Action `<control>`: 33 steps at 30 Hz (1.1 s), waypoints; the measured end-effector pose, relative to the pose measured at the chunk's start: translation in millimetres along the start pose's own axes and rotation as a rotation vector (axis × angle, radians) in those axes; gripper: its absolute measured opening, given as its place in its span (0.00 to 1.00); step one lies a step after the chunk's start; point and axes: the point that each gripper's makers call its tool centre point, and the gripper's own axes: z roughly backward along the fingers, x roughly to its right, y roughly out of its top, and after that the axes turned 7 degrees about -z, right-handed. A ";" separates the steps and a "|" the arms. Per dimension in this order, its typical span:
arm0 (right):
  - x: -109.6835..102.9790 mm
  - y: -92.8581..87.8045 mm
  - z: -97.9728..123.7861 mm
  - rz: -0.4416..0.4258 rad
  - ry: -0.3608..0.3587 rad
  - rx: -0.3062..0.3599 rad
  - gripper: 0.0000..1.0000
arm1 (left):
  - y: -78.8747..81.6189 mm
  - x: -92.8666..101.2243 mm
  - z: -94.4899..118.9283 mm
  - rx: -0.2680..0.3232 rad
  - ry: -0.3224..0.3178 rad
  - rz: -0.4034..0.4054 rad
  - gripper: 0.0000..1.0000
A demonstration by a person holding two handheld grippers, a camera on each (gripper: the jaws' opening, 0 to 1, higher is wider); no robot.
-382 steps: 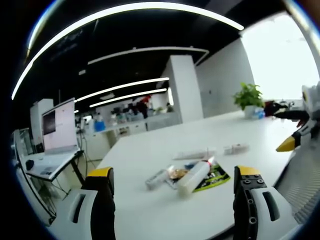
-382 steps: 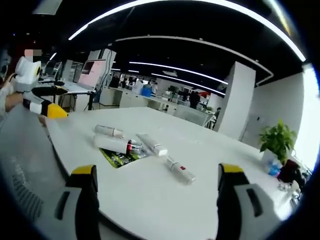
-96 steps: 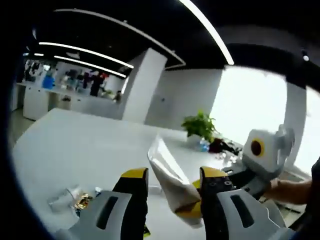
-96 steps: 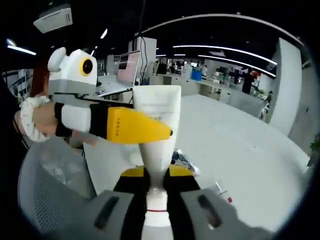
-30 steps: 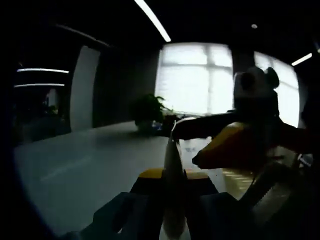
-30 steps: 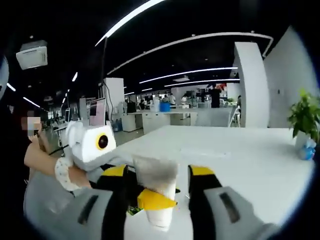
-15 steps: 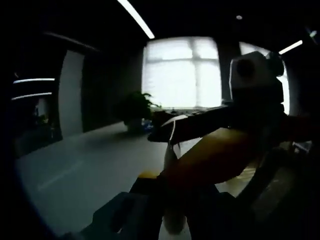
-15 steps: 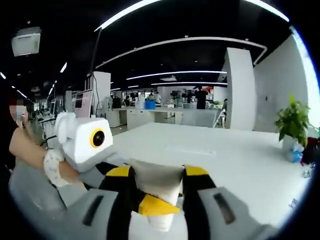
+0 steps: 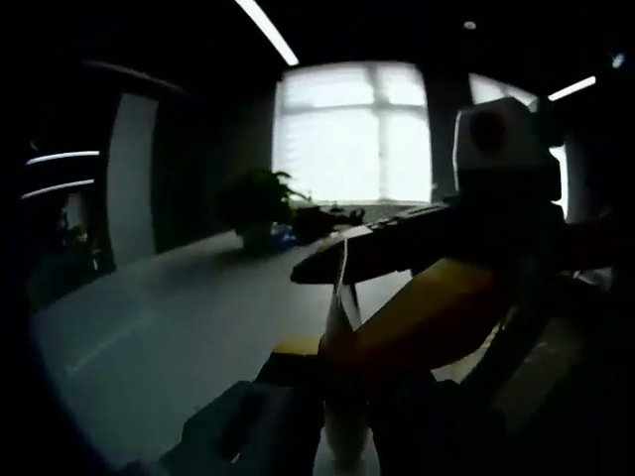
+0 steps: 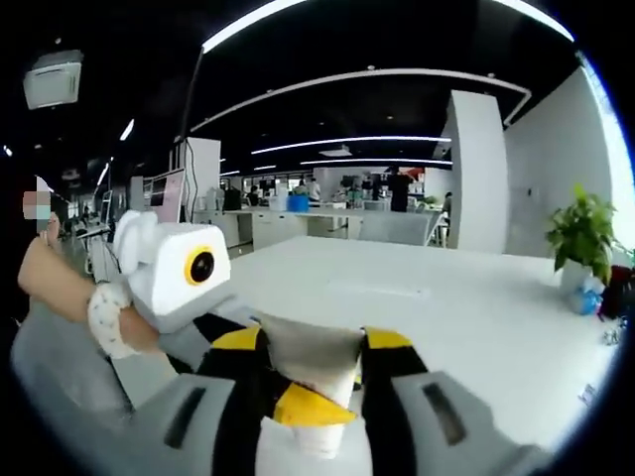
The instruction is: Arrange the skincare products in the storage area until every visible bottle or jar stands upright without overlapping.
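A white squeeze tube (image 10: 314,365) stands in the air with its flat crimped end up. My right gripper (image 10: 313,343) has its yellow-tipped jaws pressed against the two side edges of that wide end. My left gripper's yellow fingertip (image 10: 308,408) crosses the tube lower down, coming in from the left. In the backlit left gripper view the tube (image 9: 342,421) shows edge-on, pinched between my left gripper's (image 9: 333,353) dark jaws. The right gripper's yellow finger (image 9: 427,317) lies across it from the right.
The white table (image 10: 476,307) stretches away behind the tube. A potted plant (image 10: 580,238) stands at its far end, and the plant (image 9: 256,203) shows before bright windows. A person's hand (image 10: 50,283) holds the left gripper above a grey chair (image 10: 60,382).
Since a second ago my right jaws have drawn in against the tube's wide end. Both views have shifted slightly with the hands, and the tube stays held between the two grippers.
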 end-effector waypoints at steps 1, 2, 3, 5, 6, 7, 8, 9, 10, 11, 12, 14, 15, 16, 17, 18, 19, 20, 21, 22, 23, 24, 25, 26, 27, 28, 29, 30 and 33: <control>1.4 -0.5 0.5 -0.005 0.000 0.001 0.38 | 0.1 0.1 -0.5 -0.003 -0.003 0.001 0.11; 2.2 -1.1 0.9 -0.004 -0.003 -0.001 0.38 | 0.0 0.4 -1.0 -0.004 -0.007 0.000 0.11; 3.2 -2.1 1.7 0.002 -0.006 -0.005 0.38 | -0.2 0.7 -1.4 -0.005 -0.009 -0.002 0.11; 3.5 -3.0 2.5 -0.010 -0.001 -0.007 0.37 | -0.5 2.1 -1.7 -0.014 -0.013 -0.023 0.11; 2.2 -3.9 2.6 -0.023 0.005 -0.008 0.37 | -0.8 2.1 -0.6 -0.019 -0.017 -0.024 0.11; 0.2 -4.9 2.4 -0.022 0.009 -0.010 0.36 | -0.9 2.3 1.0 -0.022 -0.022 -0.022 0.11; -2.0 -6.0 1.9 -0.016 0.011 -0.012 0.36 | -1.3 2.2 3.1 -0.025 -0.025 -0.021 0.11; -4.0 -6.8 1.5 -0.011 0.012 -0.015 0.36 | -2.1 2.1 5.7 -0.030 -0.027 -0.026 0.11; -5.3 -7.5 0.6 -0.008 0.012 -0.016 0.36 | -2.7 2.2 7.3 -0.035 -0.030 -0.040 0.11; -7.0 -7.8 -0.5 -0.008 0.014 -0.015 0.36 | -3.2 1.6 9.6 -0.041 -0.030 -0.046 0.11; -8.0 -8.1 -1.5 -0.011 0.016 -0.014 0.36 | -3.7 0.7 11.2 -0.045 -0.029 -0.045 0.11; -11.2 -8.8 -4.6 -0.017 0.027 -0.015 0.35 | -5.7 -1.3 15.7 -0.053 -0.025 -0.050 0.11; -12.5 -9.0 -5.7 -0.014 0.030 -0.018 0.35 | -6.4 -2.3 17.2 -0.054 -0.023 -0.049 0.11; -13.7 -9.2 -6.9 -0.011 0.034 -0.021 0.35 | -7.1 -3.1 18.7 -0.054 -0.020 -0.048 0.11; -14.7 -9.2 -8.4 -0.007 0.036 -0.024 0.35 | -7.8 -3.7 20.3 -0.051 -0.015 -0.051 0.11; -15.2 -9.3 -9.2 -0.008 0.038 -0.026 0.35 | -7.9 -4.2 20.9 -0.049 -0.011 -0.051 0.12; -15.9 -9.4 -9.6 -0.008 0.042 -0.028 0.35 | -7.9 -4.9 21.7 -0.054 -0.005 -0.056 0.12; -16.8 -9.6 -10.1 -0.012 0.045 -0.029 0.35 | -8.2 -5.4 22.5 -0.060 -0.001 -0.056 0.12; -18.5 -9.9 -10.7 -0.013 0.048 -0.031 0.35 | -8.4 -5.4 24.0 -0.064 0.001 -0.055 0.12; -20.0 -10.0 -10.9 -0.011 0.050 -0.031 0.35 | -8.8 -5.3 25.5 -0.065 0.000 -0.058 0.12; -22.4 -10.6 -11.1 -0.006 0.053 -0.034 0.35 | -9.5 -5.7 28.3 -0.066 -0.006 -0.058 0.12; -23.6 -11.2 -11.4 -0.003 0.056 -0.036 0.34 | -10.0 -5.8 29.9 -0.066 -0.010 -0.057 0.12; -24.5 -11.4 -11.7 -0.002 0.059 -0.036 0.34 | -10.3 -5.5 31.4 -0.064 -0.013 -0.059 0.12; -24.9 -11.6 -12.1 -0.001 0.059 -0.037 0.34 | -10.2 -5.2 31.6 -0.063 -0.012 -0.060 0.12; -25.0 -11.5 -12.3 0.000 0.057 -0.038 0.34 | -10.1 -5.1 31.4 -0.062 -0.010 -0.061 0.12; -24.4 -11.7 -12.6 0.001 0.055 -0.038 0.34 | -10.0 -5.4 31.0 -0.060 0.001 -0.062 0.12; -24.2 -11.9 -12.6 0.000 0.054 -0.039 0.35 | -9.9 -5.5 30.6 -0.061 0.009 -0.058 0.12; -24.2 -12.0 -12.6 -0.001 0.054 -0.040 0.35 | -9.8 -5.2 30.9 -0.058 0.013 -0.058 0.12; -24.8 -11.9 -12.0 0.005 0.052 -0.042 0.35 | -9.4 -4.7 31.4 -0.048 0.023 -0.077 0.14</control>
